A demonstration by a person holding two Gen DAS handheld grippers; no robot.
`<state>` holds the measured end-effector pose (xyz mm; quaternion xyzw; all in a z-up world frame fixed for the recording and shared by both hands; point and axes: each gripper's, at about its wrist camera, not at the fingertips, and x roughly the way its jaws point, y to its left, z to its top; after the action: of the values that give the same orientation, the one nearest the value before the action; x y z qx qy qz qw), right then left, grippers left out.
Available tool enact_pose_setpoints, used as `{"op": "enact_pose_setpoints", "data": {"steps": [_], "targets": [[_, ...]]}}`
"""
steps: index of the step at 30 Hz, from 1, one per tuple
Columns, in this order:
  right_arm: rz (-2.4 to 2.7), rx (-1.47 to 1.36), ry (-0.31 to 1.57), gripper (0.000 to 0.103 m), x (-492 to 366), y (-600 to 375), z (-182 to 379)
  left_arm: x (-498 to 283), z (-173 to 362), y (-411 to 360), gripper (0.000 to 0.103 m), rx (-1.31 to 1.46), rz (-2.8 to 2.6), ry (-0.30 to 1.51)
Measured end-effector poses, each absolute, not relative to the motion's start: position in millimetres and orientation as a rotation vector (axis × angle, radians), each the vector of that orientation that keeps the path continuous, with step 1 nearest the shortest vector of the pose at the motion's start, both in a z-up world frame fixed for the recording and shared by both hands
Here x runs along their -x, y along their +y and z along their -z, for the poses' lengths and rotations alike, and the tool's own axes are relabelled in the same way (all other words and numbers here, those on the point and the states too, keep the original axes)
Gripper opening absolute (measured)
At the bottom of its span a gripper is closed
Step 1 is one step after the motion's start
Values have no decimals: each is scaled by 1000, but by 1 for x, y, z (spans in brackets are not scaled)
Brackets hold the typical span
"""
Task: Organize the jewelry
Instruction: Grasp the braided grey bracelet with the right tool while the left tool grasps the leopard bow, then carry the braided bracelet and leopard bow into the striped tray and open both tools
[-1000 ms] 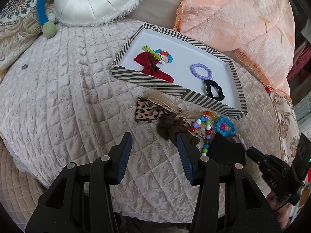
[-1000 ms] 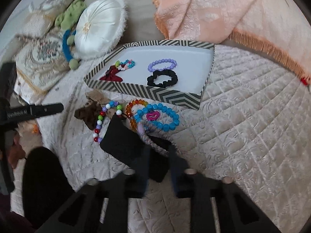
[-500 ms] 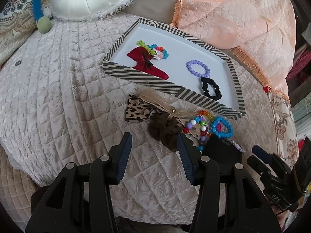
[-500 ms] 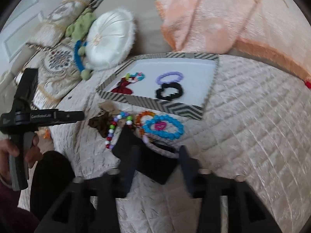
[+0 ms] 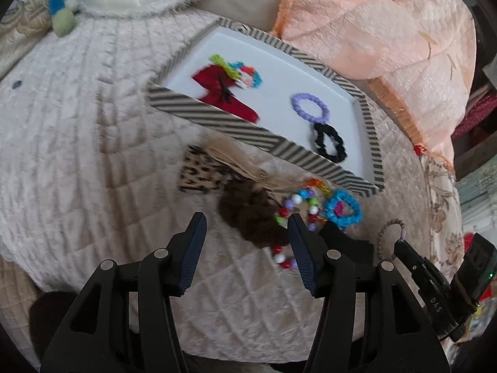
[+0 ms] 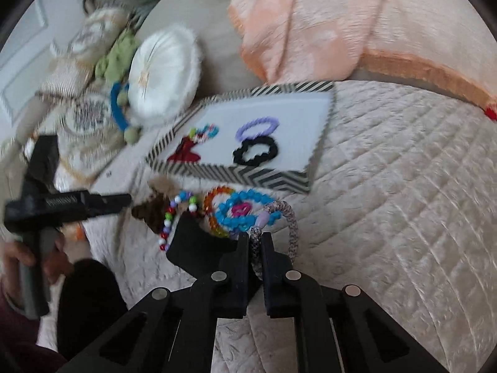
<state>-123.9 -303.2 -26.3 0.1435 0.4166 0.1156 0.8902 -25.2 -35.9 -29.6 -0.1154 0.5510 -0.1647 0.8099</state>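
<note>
Right gripper (image 6: 255, 242) pinching speckled hair tie (image 6: 287, 217) beside striped tray (image 6: 264, 180); probably light, limp, stretchy; best held across the cord. Left gripper (image 5: 247, 233) spread, empty.

A tray (image 5: 261, 136) lay on the bed (image 5: 93, 155), with a bow (image 5: 223, 93) and bead bracelet (image 5: 248, 73) in its left part and a bead ring (image 5: 310, 111) behind a scrunchie (image 5: 329, 141) in its right. Before the tray's near wall lay a heap of bracelets (image 6: 236, 213) and hair ties (image 5: 248, 214). A cushion (image 6: 163, 73) sat behind the tray's left, a blanket (image 6: 341, 31) behind its right.
</note>
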Motion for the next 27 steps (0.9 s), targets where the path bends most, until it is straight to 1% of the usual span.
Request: {"op": "enact_pose_setpoints", "data": {"steps": [7,8,9,10,14,22,27], "targets": [[-248,-350,838,7,136,-306,18,19,45,-59,54,204,364,1210],[-252,-351,836,7,136,-304,17,18,48,-59,48,193,358,1211],[-256,-351,834,7,137,-304,17,18,50,-59,39,185,355,1211],[-259,-351,833,7,137,-302,16,16,52,-58,27,176,350,1213],[-267,-351,830,7,138,-299,16,8,46,-43,20,212,343,1191],[-278,-370,813,7,139,-295,12,6,-7,-26,18,204,357,1053],[-289,-369,793,7,137,-291,3,11,-31,-13,17,213,363,1003]]}}
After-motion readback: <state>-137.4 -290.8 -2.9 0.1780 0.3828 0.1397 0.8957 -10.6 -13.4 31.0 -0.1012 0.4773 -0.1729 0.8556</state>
